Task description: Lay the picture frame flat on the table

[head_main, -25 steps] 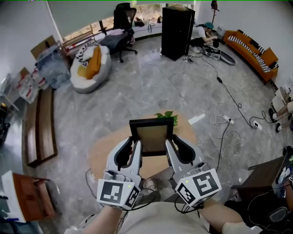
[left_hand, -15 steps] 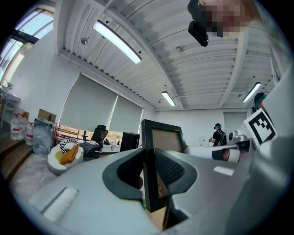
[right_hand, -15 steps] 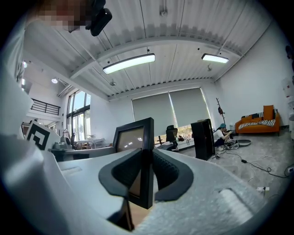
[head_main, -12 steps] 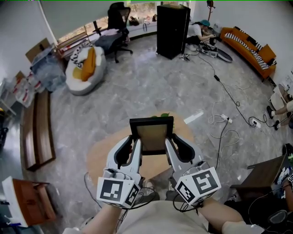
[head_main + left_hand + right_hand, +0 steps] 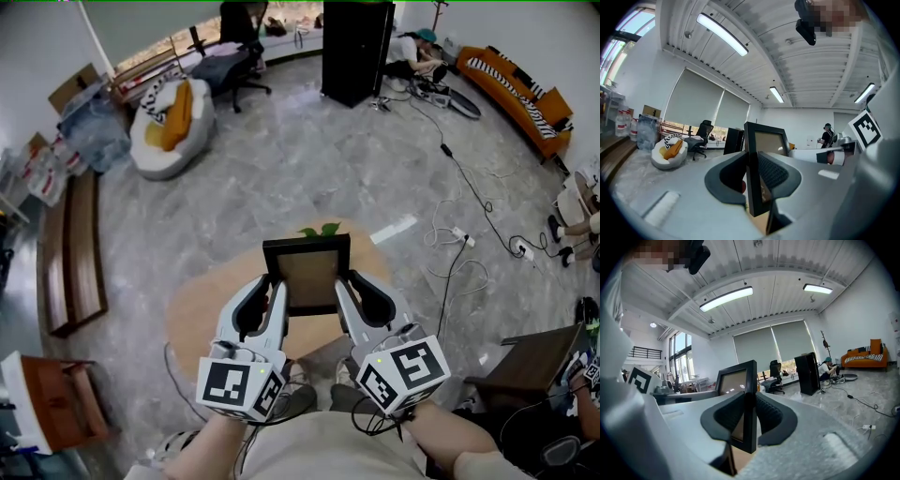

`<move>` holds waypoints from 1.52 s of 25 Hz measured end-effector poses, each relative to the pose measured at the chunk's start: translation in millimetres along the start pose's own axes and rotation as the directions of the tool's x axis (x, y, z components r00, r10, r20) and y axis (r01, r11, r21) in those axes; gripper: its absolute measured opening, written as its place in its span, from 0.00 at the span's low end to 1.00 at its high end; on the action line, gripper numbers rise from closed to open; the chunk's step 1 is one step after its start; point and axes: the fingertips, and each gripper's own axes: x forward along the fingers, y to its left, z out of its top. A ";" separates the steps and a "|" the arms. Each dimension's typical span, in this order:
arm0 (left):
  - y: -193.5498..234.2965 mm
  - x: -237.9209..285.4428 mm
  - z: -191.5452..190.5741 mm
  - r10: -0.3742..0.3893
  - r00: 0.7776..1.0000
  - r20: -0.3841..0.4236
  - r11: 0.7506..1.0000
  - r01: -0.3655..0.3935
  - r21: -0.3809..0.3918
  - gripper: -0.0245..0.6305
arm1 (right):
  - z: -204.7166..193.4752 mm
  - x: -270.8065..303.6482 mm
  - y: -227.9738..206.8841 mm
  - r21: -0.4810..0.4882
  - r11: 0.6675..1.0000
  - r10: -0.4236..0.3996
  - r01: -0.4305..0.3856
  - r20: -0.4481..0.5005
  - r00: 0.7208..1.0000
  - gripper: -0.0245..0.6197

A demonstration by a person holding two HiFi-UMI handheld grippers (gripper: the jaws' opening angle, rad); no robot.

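I hold the picture frame (image 5: 306, 272) between my two grippers; the left gripper (image 5: 275, 289) is closed on the frame's left side bar, and the right gripper (image 5: 343, 284) is closed on its right side bar; in each gripper view the black bar stands straight between the dark pads, which press it from both sides, so both jaws are narrow and gripping, not empty. The frame is just in front of my fingertips, nearly upright, with its picture side turned toward me, and it hangs over the round wooden table (image 5: 202, 314) that lies below and ahead of both grippers; whether its lower edge touches the tabletop I cannot tell. I judge the step in hand to be the bringing down of the frame, so the laying flat itself is not yet done. The next move, I think, calls for tipping both grippers together so that the frame leans over evenly, lowering it until it rests fully on the wood, and only then opening both jaws; if one side goes faster, the frame may twist in the pads. Counted: one picture frame; two grippers; one table; one small green plant (image 5: 320, 230) just beyond the frame's top edge.
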 end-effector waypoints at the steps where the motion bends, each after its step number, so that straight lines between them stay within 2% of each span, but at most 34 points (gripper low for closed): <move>1: 0.8 3.1 -4.9 0.004 1.000 -0.010 1.000 -0.004 -0.001 0.19 | -4.9 2.1 -3.5 0.008 1.000 0.002 -0.002 -0.011 1.000 0.15; 18: 35.8 52.7 -117.0 0.057 0.982 -0.178 0.995 -0.071 -0.072 0.19 | -103.7 48.8 -56.2 0.103 0.995 0.010 0.011 -0.200 0.980 0.15; 25: 52.4 75.4 -176.6 0.058 0.969 -0.242 0.992 -0.082 -0.092 0.19 | -161.2 70.7 -83.2 0.142 0.989 0.003 0.038 -0.274 0.962 0.15; 38: 96.6 105.2 -301.0 0.025 0.924 -0.381 0.988 -0.081 -0.133 0.19 | -283.4 111.5 -117.0 0.196 0.976 -0.003 0.090 -0.406 0.914 0.15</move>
